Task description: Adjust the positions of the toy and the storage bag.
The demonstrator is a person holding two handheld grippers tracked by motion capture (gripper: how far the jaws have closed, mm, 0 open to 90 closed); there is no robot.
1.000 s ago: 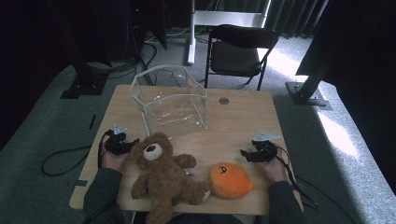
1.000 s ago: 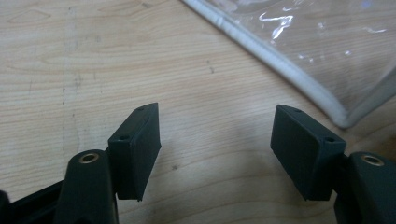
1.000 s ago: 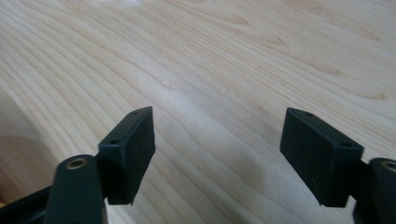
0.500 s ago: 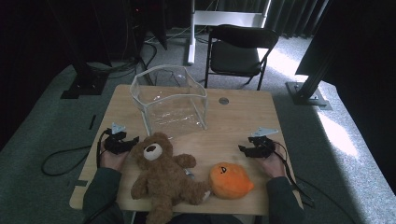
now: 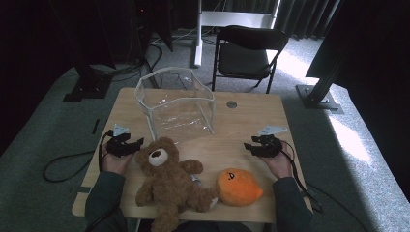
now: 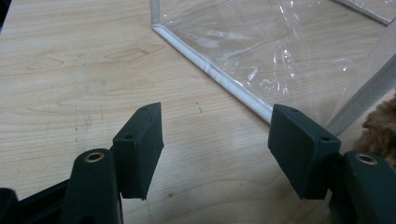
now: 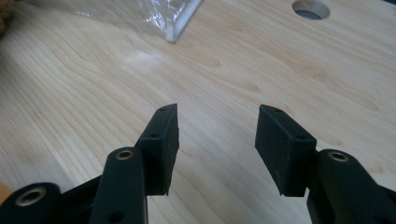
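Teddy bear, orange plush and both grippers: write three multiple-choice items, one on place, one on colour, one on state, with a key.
1. Where does the teddy bear lie?
A. Inside the clear bin
B. On the table in front of the clear bin
C. On the chair

2. What colour is the round plush beside the bear?
A. Orange
B. Green
C. White

3. How do the left gripper and right gripper stand?
A. Both shut on toys
B. One open, one shut
C. Both open, holding nothing

Key: B, the bear lies on the wood nearer the person than the clear bin; A, it is plainly orange; C, bare table shows between each pair of fingers.
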